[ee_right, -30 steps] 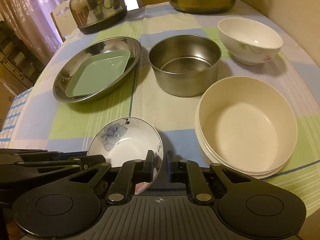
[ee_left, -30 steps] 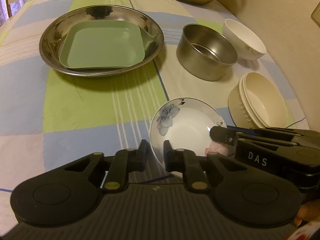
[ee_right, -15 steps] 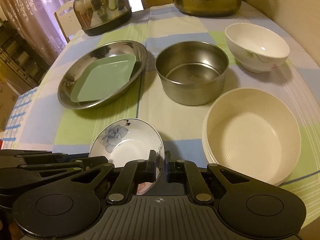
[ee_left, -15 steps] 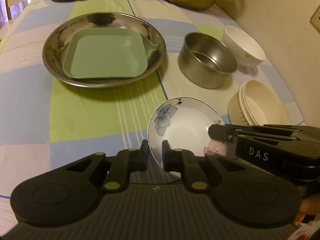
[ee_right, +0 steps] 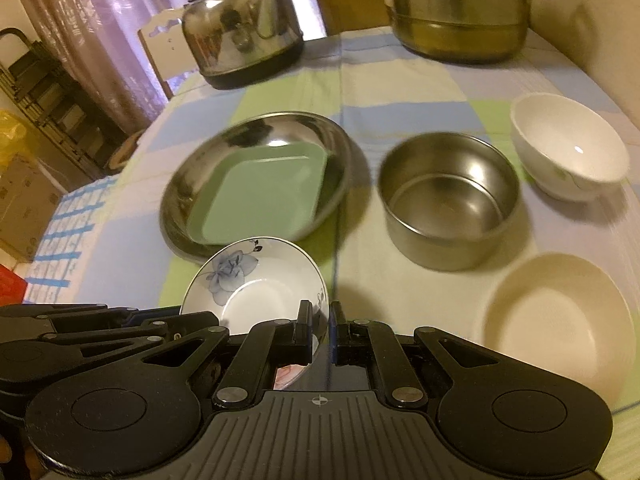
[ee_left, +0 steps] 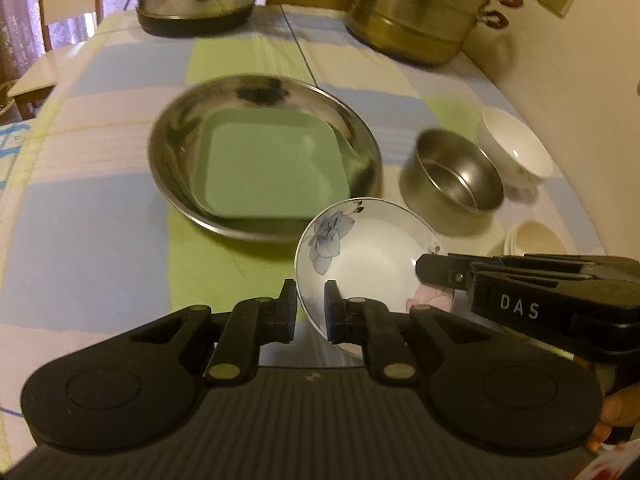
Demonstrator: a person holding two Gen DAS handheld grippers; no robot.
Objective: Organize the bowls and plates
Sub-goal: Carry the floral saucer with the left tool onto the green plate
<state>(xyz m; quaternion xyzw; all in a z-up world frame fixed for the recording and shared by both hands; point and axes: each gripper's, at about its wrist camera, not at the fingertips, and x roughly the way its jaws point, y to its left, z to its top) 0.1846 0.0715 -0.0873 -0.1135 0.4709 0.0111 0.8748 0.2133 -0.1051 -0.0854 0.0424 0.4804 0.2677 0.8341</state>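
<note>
A white flowered plate (ee_left: 368,252) is held above the tablecloth by both grippers. My left gripper (ee_left: 311,316) is shut on its near rim. My right gripper (ee_right: 321,332) is shut on its right rim, and the plate (ee_right: 256,288) shows in that view too. Ahead lies a large steel dish (ee_left: 180,152) with a green square plate (ee_left: 268,172) inside. A steel bowl (ee_right: 448,196), a white bowl (ee_right: 568,144) and stacked cream bowls (ee_right: 560,320) sit to the right.
A steel kettle (ee_right: 240,28) and a brass steamer pot (ee_right: 460,4) stand at the table's far edge. A wall runs along the right side. A chair (ee_left: 68,4) and shelving (ee_right: 48,112) lie beyond the table on the left.
Both grippers have lifted the flowered plate off the tablecloth and carried it forward toward the steel dish. The other dishes have not moved.
</note>
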